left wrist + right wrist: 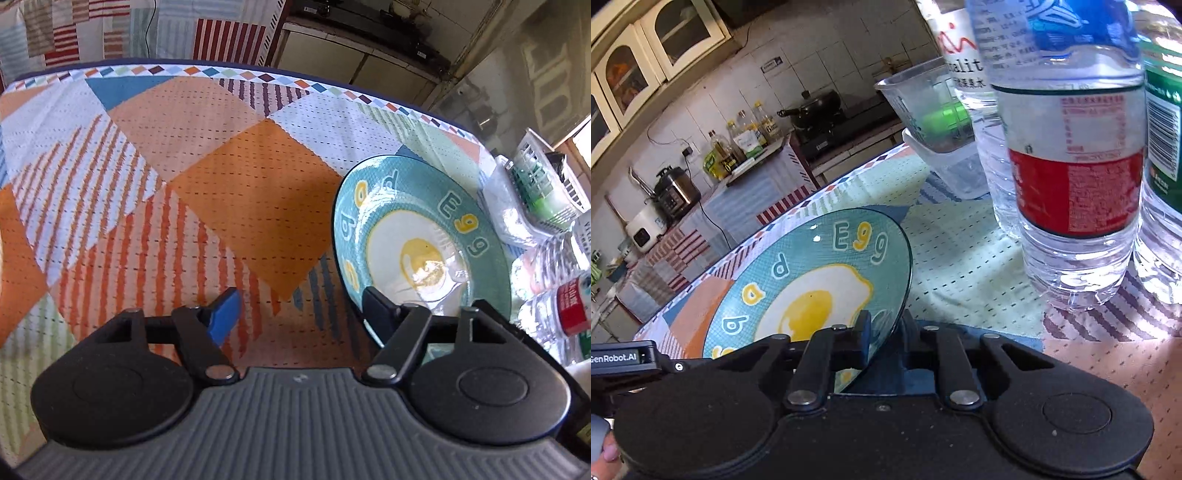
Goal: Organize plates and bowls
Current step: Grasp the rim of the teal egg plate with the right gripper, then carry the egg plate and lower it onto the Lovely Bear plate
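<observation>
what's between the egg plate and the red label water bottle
Only bare tablecloth: in the right wrist view, nothing stands between the egg plate and the red-label bottle.

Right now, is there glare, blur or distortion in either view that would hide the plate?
Left wrist: glare patch on the plate centre, lettering readable; fisheye bends the table edge. Right wrist: plate sharp and evenly lit; the near bottle looms large, sunlit at its base.

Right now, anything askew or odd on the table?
Yes: the teal egg plate is tilted, not flat on the tablecloth. The right tool is clamped on its rim, lifting that edge. Water bottles stand upright close beside it. No spills or damage visible.
</observation>
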`<state>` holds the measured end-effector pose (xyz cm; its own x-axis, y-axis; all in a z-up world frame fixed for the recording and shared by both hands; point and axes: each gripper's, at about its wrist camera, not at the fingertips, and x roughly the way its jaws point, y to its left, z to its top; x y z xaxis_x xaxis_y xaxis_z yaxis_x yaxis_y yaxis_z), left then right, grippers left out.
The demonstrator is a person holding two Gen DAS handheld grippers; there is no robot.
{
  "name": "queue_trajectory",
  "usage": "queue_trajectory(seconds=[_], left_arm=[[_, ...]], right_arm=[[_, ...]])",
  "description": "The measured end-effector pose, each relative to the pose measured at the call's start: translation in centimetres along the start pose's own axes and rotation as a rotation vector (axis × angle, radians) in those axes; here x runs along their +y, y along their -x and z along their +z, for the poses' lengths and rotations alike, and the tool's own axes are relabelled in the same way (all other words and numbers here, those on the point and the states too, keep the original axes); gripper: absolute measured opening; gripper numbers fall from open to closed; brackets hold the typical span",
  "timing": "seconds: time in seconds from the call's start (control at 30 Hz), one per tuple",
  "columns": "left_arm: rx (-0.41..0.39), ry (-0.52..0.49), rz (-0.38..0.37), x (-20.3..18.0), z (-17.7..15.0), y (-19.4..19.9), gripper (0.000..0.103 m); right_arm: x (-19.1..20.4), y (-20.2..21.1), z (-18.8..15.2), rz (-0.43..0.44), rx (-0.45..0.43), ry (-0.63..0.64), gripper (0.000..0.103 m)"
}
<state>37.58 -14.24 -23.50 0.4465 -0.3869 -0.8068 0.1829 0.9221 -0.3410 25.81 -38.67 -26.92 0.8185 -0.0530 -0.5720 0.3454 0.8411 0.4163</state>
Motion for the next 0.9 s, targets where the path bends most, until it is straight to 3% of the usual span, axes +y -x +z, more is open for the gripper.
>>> queue_trajectory(seconds=[0.17,0.3,0.37,0.5,0.6,0.77,0.9], left_arm=[[0.018,0.002,-0.027,-1.1,-0.3,-0.1,0.043],[0.037,0.033,-0.053,-1.9,-0.5,-0.5,0.029],[0.041,0.047,-0.072,-2.3,-0.6,-0.6,0.013],[0.045,-0.038,-0.053,-3.4,-1.0,0.3,0.013],[0.054,-0.114,-0.068,-3.3,-1.4,1.7,0.013],[0.068,-0.155,-0.06,-3.0,-2.5,3.7,0.013],[0.077,-0.122,-0.096,-1.6,-3.5,5.3,0.013]], right_arm=[[0.0,-0.2,0.4,0.007,0.016,0.006,0.019],[0.0,-0.4,0.7,0.012,0.039,0.0,0.019],[0.0,-0.5,0.8,0.013,0.044,0.005,0.019],[-0.7,-0.4,1.1,0.038,0.065,-0.025,0.017],[-0.3,0.4,1.0,0.043,0.098,0.037,0.017],[-0.2,1.6,0.3,0.078,0.133,0.03,0.018],[0.5,3.2,-0.4,0.095,0.132,0.068,0.018]])
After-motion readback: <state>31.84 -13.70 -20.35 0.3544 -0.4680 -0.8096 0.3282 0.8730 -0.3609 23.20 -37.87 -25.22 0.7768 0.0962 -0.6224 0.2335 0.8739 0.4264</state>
